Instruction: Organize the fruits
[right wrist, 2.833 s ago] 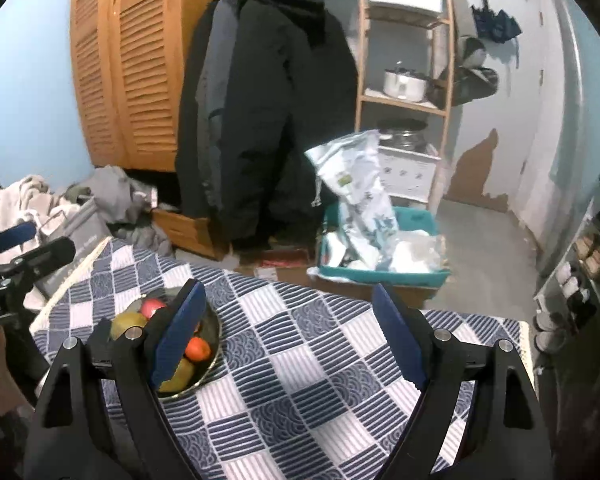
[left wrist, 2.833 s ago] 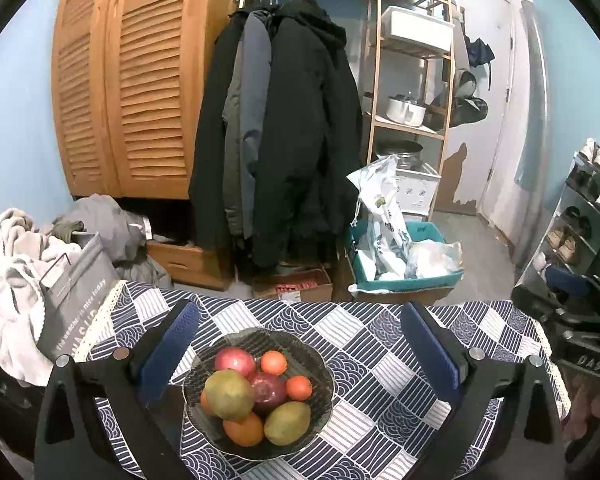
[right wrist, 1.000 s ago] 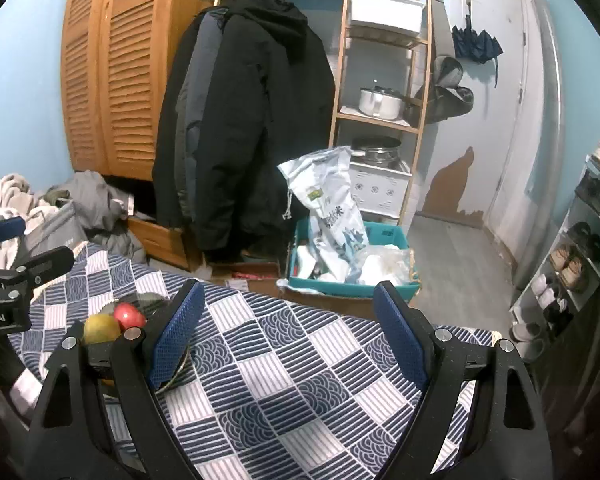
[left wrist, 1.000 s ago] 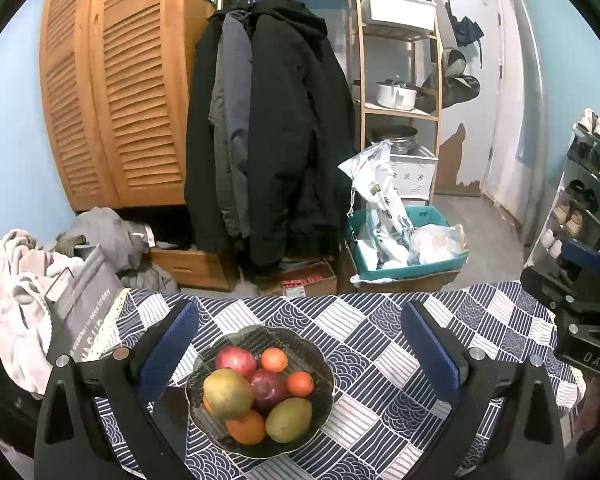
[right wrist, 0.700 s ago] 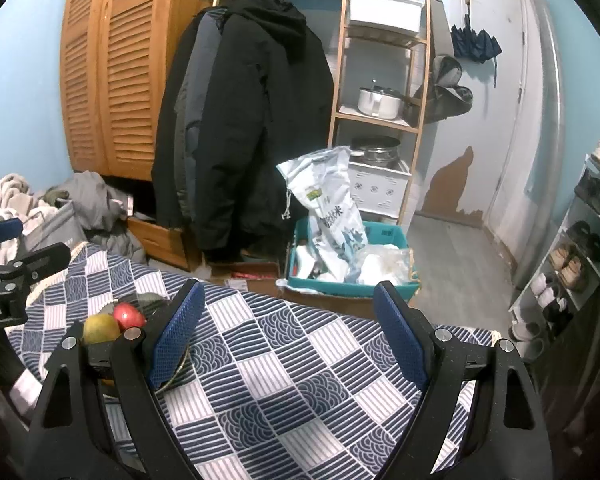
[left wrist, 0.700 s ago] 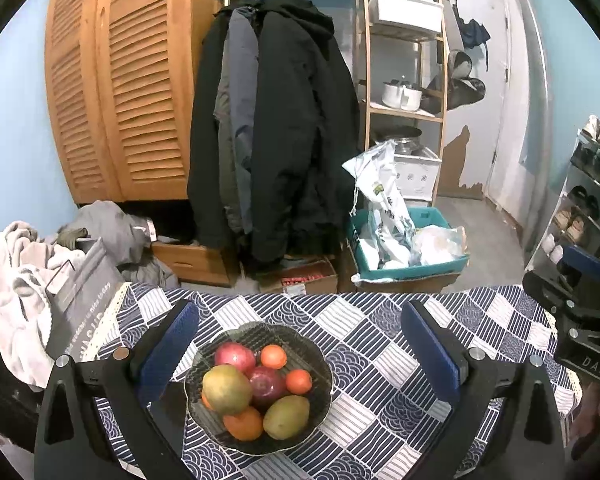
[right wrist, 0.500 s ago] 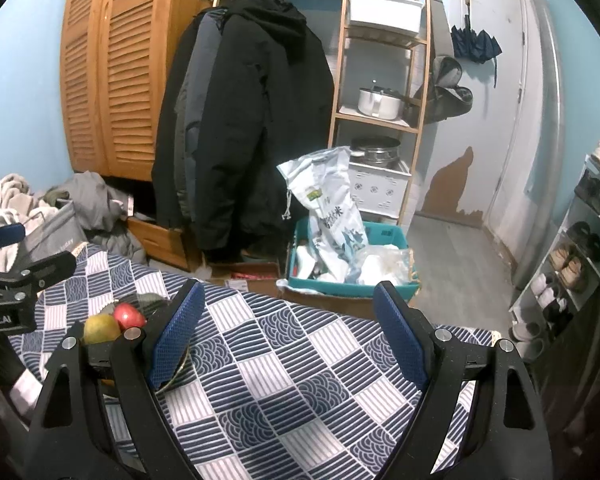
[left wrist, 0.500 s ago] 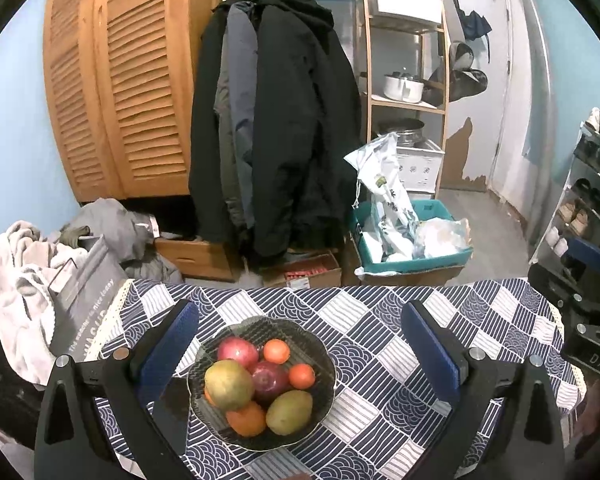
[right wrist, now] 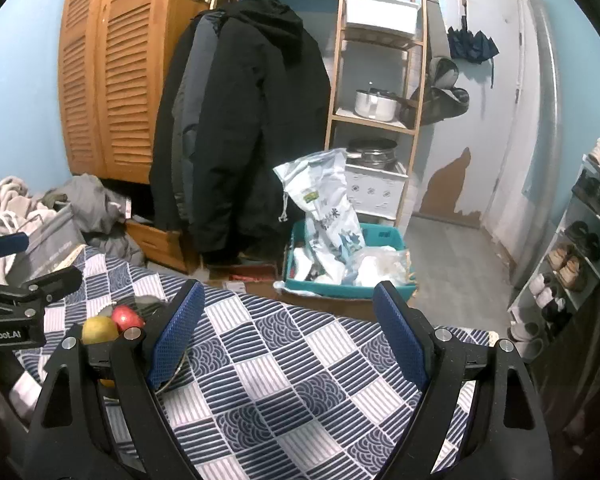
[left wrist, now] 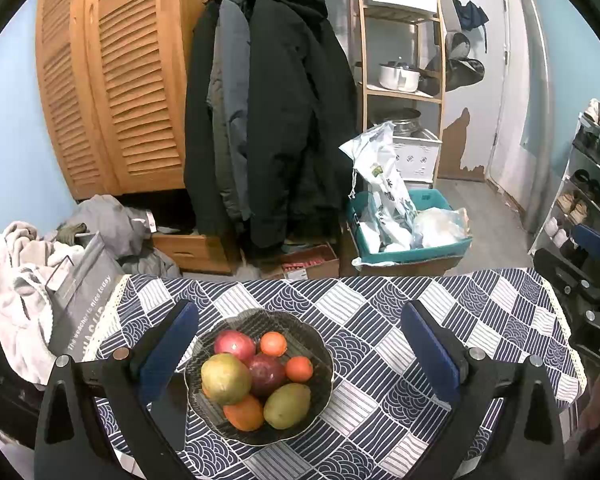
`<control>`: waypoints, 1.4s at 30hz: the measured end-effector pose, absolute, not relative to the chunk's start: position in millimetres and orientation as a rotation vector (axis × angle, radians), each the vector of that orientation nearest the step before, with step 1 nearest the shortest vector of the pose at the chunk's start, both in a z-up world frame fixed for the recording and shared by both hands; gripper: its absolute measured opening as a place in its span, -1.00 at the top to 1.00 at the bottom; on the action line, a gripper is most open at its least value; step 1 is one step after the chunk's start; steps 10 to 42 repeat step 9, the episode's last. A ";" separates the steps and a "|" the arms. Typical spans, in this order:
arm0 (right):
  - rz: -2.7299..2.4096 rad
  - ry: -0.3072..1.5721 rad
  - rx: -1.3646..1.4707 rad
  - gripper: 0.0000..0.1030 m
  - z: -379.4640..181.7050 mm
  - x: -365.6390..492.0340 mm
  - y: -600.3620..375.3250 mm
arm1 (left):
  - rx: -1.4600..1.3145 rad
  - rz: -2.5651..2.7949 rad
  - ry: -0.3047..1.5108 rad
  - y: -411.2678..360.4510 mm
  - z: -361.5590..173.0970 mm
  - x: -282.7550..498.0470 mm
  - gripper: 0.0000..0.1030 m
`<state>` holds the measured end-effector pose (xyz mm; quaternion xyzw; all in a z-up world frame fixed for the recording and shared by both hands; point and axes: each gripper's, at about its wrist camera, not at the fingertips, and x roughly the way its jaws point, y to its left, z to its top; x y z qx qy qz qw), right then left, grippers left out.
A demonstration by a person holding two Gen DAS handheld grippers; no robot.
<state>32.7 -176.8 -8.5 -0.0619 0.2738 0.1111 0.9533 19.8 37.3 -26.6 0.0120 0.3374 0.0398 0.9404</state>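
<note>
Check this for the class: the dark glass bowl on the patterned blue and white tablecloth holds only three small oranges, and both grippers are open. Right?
Not quite. In the left wrist view the dark glass bowl on the patterned blue and white tablecloth holds seven fruits: three oranges, two red, two yellow-green. The left gripper and right gripper are open.

dark coats (left wrist: 276,120) on rail beside louvred wardrobe (left wrist: 116,80); teal crate (left wrist: 412,246) on floor; checked tablecloth (right wrist: 300,380)
</note>
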 end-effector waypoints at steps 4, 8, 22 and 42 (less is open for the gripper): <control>0.224 0.557 -0.123 -0.65 -7.6 33.3 -180.2 | 0.021 0.081 0.683 37.3 -25.0 19.4 -0.98; 0.224 0.555 -0.126 -0.65 -8.4 32.9 -180.1 | 0.022 0.079 0.678 36.7 -24.3 18.2 -0.98; 0.225 0.557 -0.126 -0.65 -9.1 32.2 -179.2 | 0.025 0.078 0.677 36.2 -24.0 18.3 -0.98; 0.225 0.557 -0.126 -0.65 -9.1 32.2 -179.2 | 0.025 0.078 0.677 36.2 -24.0 18.3 -0.98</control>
